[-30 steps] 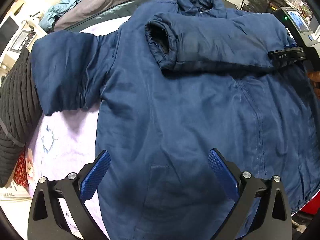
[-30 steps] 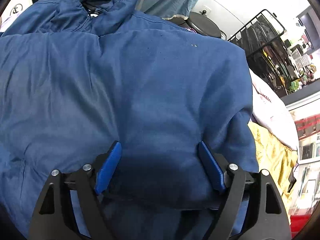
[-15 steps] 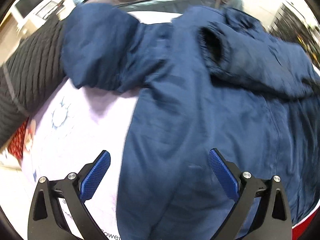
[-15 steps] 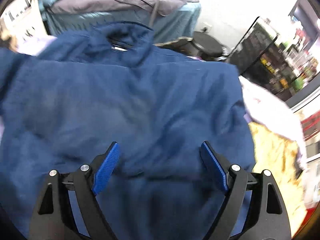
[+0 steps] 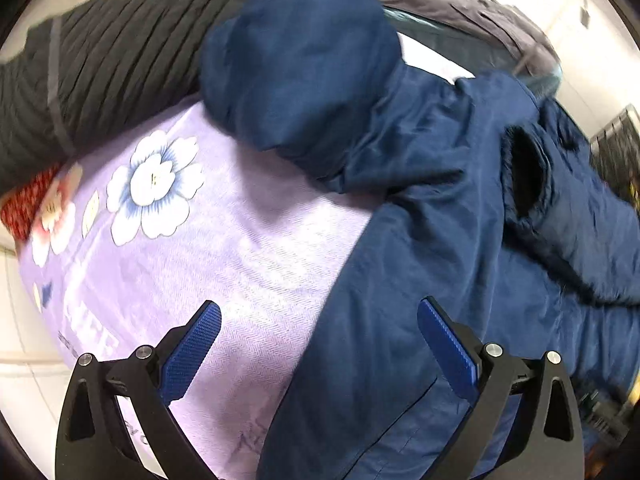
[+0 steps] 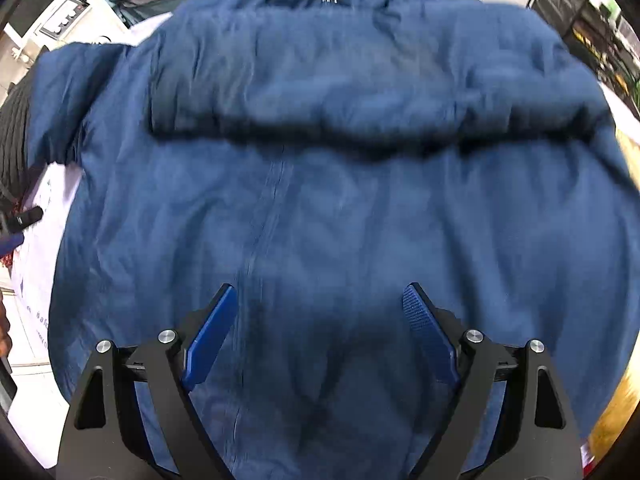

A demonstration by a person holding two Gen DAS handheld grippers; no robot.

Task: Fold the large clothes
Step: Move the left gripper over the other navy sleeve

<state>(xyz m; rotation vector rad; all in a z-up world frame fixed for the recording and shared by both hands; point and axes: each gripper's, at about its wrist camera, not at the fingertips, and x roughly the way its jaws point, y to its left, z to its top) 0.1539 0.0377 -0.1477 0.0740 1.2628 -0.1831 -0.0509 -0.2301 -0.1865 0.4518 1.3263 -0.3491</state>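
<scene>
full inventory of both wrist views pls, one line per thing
jacket: 1, navy blue, laid flat on the bedspread, zip closed; one sleeve folded across the chest, the other out to the side.
bedspread: 1, lilac with white flowers, under the jacket.
ribbed garment: 1, black, beside the outstretched sleeve.
grey garment: 1, behind the jacket.
wire rack: 1, black, far right.
left gripper: 1, black with blue pads, open, over the jacket's side edge.
right gripper: 1, same build, open, over the jacket's lower front.

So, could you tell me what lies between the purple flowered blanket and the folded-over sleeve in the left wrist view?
The navy jacket's front panel lies between the blanket and the folded sleeve.
</scene>
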